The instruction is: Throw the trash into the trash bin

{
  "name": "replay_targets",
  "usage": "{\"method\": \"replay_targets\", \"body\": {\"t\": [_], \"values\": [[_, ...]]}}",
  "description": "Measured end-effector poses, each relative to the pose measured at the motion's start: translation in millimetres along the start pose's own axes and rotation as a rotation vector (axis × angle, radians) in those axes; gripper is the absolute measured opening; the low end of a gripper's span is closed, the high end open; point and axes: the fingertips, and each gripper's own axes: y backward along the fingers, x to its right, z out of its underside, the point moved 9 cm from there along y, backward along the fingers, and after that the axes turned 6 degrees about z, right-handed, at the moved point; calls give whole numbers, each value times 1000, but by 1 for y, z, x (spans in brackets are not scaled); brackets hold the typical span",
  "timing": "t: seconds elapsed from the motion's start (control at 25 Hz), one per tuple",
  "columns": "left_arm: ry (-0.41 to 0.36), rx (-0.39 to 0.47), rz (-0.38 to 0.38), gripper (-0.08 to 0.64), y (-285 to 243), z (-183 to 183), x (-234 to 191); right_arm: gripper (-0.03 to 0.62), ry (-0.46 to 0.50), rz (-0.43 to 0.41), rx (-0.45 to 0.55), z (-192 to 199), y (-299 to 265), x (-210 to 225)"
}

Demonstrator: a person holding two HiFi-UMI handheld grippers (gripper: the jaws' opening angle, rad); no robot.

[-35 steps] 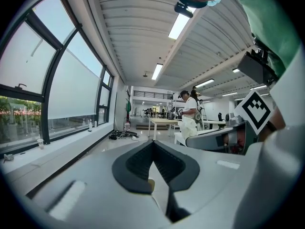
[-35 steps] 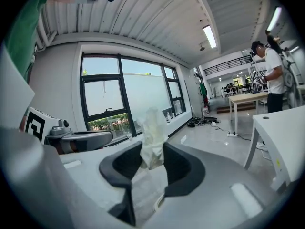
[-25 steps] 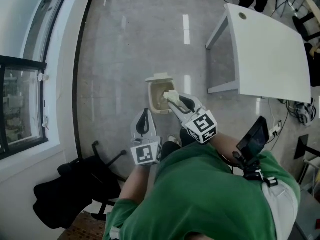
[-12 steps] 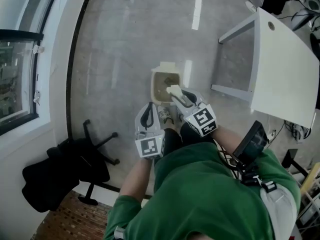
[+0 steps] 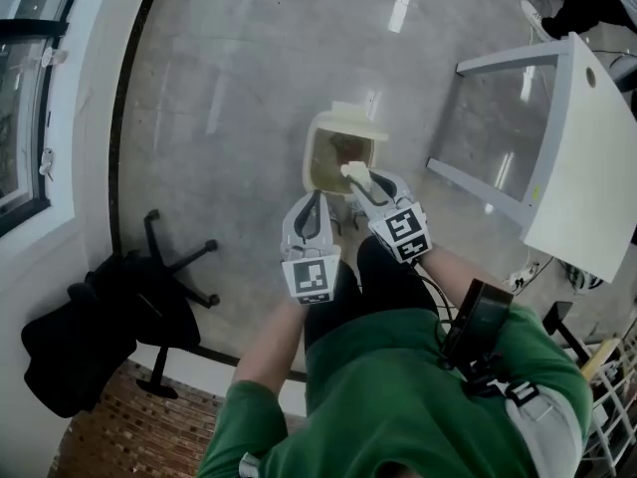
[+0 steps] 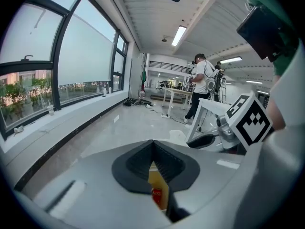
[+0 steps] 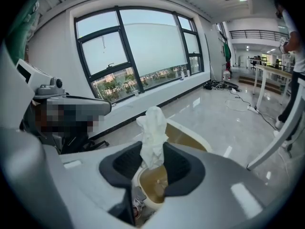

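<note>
Polished grey floor [image 5: 219,118] beside a long window [image 5: 20,98], seen from steeply above. Crumpled white tissue [image 7: 152,128] stands upright in the right gripper [image 5: 356,177], jaws clamped narrow on its lower half, held just over the open mouth of the cream trash bin [image 5: 311,157]. Brought down a good way within the last second: bin now larger and nearer in the head view than before, its brownish inside directly under the tissue. Judged ready for release, with only the parting of the jaws left to do. Left gripper [image 5: 311,205] lowered alongside, close to the bin's near rim in the head view, jaws pressed together on nothing. Further out, black office chair [image 5: 119,317] and white table [image 5: 587,147]. No brand or lettering legible anywhere, only black-and-white square markers [image 5: 403,235] on the gripper cubes.
</note>
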Motion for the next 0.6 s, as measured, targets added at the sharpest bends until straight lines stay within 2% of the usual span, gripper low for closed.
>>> {"method": "replay_targets", "body": {"t": [0.36,0.6], "values": [[20,-51,-4,6,-44,66,-20,133,0,3,-111,69,-81,13],[54,-69,-16,6,-63,98,-34,133,-5,7,-212,105,-132,18]]}}
